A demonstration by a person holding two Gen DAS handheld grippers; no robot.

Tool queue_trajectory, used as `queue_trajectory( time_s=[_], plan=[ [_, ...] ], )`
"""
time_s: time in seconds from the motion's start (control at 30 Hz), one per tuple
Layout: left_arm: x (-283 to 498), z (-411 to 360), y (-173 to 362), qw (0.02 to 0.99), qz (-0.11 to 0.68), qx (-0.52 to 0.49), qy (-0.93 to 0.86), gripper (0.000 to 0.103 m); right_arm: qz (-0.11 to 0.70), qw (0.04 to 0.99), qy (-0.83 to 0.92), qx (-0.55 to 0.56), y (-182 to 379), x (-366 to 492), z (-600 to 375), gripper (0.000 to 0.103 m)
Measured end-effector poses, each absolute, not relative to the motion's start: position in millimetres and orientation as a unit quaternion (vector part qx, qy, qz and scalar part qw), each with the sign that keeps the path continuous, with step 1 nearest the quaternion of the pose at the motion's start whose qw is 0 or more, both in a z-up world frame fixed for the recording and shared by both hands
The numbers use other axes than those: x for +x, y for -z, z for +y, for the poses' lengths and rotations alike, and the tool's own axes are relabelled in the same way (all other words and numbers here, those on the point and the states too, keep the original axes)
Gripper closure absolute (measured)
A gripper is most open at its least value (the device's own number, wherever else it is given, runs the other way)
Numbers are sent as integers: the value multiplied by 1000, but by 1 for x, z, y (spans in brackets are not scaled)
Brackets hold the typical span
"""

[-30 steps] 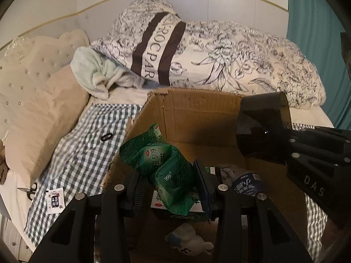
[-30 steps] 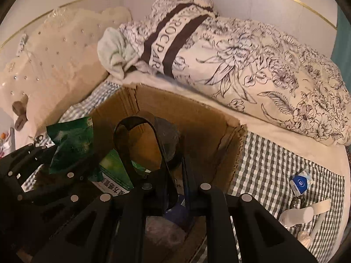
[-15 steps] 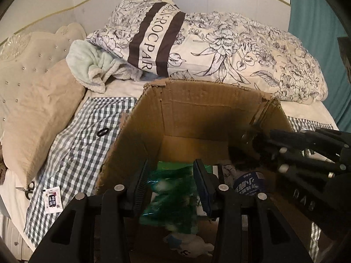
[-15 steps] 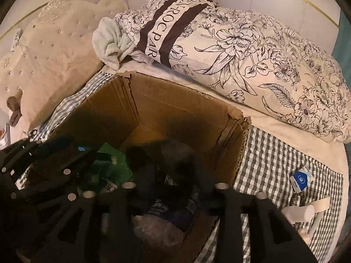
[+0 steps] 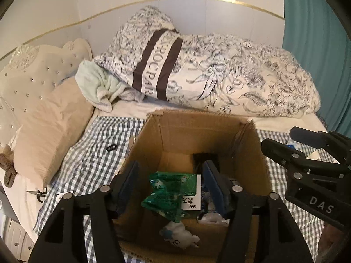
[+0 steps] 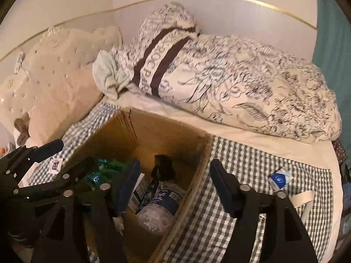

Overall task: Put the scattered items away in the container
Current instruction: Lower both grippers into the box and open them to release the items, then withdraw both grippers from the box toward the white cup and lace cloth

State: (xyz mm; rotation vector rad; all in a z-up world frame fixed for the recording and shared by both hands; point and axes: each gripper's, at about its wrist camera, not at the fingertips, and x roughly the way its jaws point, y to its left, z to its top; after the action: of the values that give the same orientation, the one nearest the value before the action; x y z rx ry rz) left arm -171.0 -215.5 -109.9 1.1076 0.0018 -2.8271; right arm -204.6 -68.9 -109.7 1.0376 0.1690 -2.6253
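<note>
Box (image 5: pixel 197 131) is parked on the checked sheet (image 5: pixel 94 160) on the bed, open top, pretty much dead centre under both grippers. Inside it a green packet (image 5: pixel 169 195) is seen lying on a white carton (image 5: pixel 193 199), with a small white plush (image 5: pixel 179 236) nearer the front wall and a dark object (image 6: pixel 163 168) further back. From the right wrist view a clear bottle (image 6: pixel 158 206) with a blue label is also seen lying on the box floor, next to the right-hand wall. The left gripper (image 5: pixel 171 188) is held over the box, its jaws are opening, and nothing is pinched between them; the packet is just seen below through the gap. Same story for the right gripper (image 6: pixel 173 186): jaws opening, nothing gripped, and it is hung over the box's right wall so that one finger is over the inside and the other over the sheet. Stuff left out on the sheet: a black ring (image 5: pixel 110 148) and a small tag (image 6: pixel 54 165) left of the box, scissors (image 5: pixel 39 194) near the bed edge, a blue-and-white packet (image 6: pixel 279 178) and a white strip (image 6: pixel 303 197) off to the right. A floral duvet (image 5: pixel 230 81), a mint towel (image 5: pixel 98 87) and a beige pillow (image 5: pixel 50 129) are piled behind and to the left, well apart from the box.
</note>
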Motion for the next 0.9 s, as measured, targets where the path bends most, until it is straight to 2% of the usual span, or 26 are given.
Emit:
queue_trajectory(
  time_s=[0.13, 0.33, 0.43, 0.9],
  plan=[
    [-154, -209, 88, 58, 1, 342, 938, 20, 47, 147, 930, 333, 86, -185, -55, 18],
    [-132, -196, 61, 53, 4, 312, 949, 8, 41, 125, 947, 294, 57, -157, -31, 0],
    [-121, -186, 51, 54, 2, 298, 953, 0, 42, 113, 955, 273, 46, -141, -19, 0],
    [-80, -135, 29, 40, 7, 275, 960, 0, 48, 81, 970, 223, 14, -76, 52, 0]
  ],
)
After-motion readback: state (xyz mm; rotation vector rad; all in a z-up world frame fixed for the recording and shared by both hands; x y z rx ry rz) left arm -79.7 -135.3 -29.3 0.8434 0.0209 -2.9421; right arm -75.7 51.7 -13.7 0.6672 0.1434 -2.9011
